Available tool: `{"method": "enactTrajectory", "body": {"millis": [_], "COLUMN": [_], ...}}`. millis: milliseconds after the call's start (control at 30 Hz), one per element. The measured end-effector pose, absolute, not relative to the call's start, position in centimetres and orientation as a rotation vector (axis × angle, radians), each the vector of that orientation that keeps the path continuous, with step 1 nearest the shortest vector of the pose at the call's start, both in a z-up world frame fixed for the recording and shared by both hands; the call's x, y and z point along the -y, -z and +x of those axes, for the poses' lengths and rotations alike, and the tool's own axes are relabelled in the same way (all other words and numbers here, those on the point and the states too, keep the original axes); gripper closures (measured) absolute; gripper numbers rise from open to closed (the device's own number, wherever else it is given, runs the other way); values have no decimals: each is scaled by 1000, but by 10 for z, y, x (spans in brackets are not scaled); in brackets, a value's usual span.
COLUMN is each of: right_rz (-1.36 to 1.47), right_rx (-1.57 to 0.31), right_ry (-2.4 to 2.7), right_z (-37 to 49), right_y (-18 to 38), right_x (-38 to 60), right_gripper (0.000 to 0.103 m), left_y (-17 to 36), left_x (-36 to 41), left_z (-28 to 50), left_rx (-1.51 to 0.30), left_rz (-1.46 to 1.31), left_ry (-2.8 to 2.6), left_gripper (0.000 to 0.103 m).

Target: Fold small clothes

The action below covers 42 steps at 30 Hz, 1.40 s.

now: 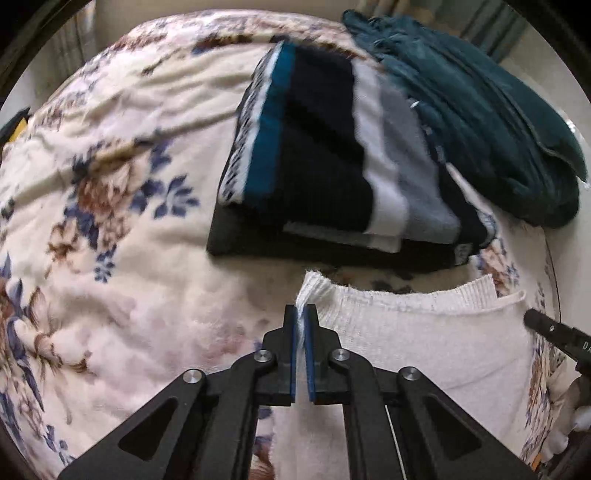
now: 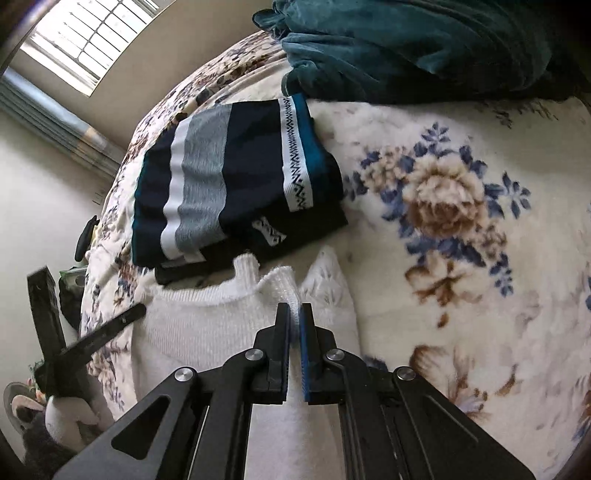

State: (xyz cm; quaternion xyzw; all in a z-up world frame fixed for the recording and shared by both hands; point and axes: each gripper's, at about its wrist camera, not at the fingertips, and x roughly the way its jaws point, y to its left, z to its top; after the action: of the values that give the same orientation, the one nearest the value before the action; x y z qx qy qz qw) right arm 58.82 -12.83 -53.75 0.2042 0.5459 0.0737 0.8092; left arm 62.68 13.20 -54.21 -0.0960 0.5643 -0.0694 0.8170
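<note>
A white knit garment [image 1: 424, 339] lies on the floral blanket [image 1: 110, 221]. My left gripper [image 1: 302, 314] is shut on its left ribbed edge. My right gripper [image 2: 294, 314] is shut on the ribbed edge at the garment's other side; the garment [image 2: 207, 332] spreads to its left. The right gripper's finger shows at the right edge of the left wrist view [image 1: 554, 328]; the left gripper's finger shows at the left of the right wrist view [image 2: 107, 328]. Both hold the garment low over the blanket [image 2: 461, 258].
A folded navy, grey, white and teal striped sweater [image 1: 325, 162] [image 2: 236, 177] lies just beyond the white garment, on another dark folded piece [image 1: 258, 243]. A teal velvet cloth [image 1: 480, 110] [image 2: 406, 48] is heaped behind it. A window [image 2: 85, 33] is at the far left.
</note>
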Motion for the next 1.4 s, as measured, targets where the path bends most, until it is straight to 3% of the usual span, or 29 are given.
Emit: {"method": "enactTrajectory", "body": {"millis": [233,367,433,467,500,533,567,600,633,833,867,900,933,967,1067,1167,1267,1333,1400], "right_rz": [382,389,429,457,475,491,514,533,548,630,672,696,724,738,650,657,702,695,675], "right_rx": [-1268,-1344,-1371,-1398,-1404,-1403,-1395,-1391,-1388,-1444,-1457,-1465,-1471,-1481,-1440,-1401,-1471,-1497,-1495], "right_ry": [-61,-69,-97,-124,-135,-144,-161,-179,-197,-236,-257,-269,-291,-305,-258,-147,-133,-195,-235], "right_z": [632,638,637,635,633,630,625,621,616,574,566,561,556,554,547,547,551,556,561], "right_y": [590,608,609,608,606,603,598,594,589,597,605,611,618,623,613,609,631,631,622], "right_x": [125,124,126,127,129,132,137,141,144,161,161,160,156,151,142,161,165,157,153], "right_gripper": [99,98,93,91,80,60,49,33,30,30,30,34,71,99,98,100,100,99,95], "left_y": [601,600,589,582,576,566,559,552,547,562,567,571,573,570,561,587,597,584,572], "left_x": [-119,-118,-128,-136,-141,-149,-155,-162,-170,-157,-151,-145,-141,-141,-151,-169,-172,-170,-167], "left_z": [656,658,655,653,650,644,639,631,620,578,574,570,566,562,559,564,573,574,582], "left_rx": [-1342,-1357,-1357,-1345,-1331,-1309,-1293,-1271,-1245,-1326,-1328,-1325,-1321,-1297,-1257,-1303,-1343,-1347,-1341], "left_rz": [-156,-169,-271,-324,-362,-422,-465,-520,-586,-631,-585,-552,-524,-501,-474,-520,-558,-558,-539], "left_ry": [128,143,166,172,182,199,206,221,241,277,268,265,264,249,191,146,182,234,237], "left_gripper": [101,97,97,90,84,63,39,33,32,34,67,90,88,89,90,92,91,87,69]}}
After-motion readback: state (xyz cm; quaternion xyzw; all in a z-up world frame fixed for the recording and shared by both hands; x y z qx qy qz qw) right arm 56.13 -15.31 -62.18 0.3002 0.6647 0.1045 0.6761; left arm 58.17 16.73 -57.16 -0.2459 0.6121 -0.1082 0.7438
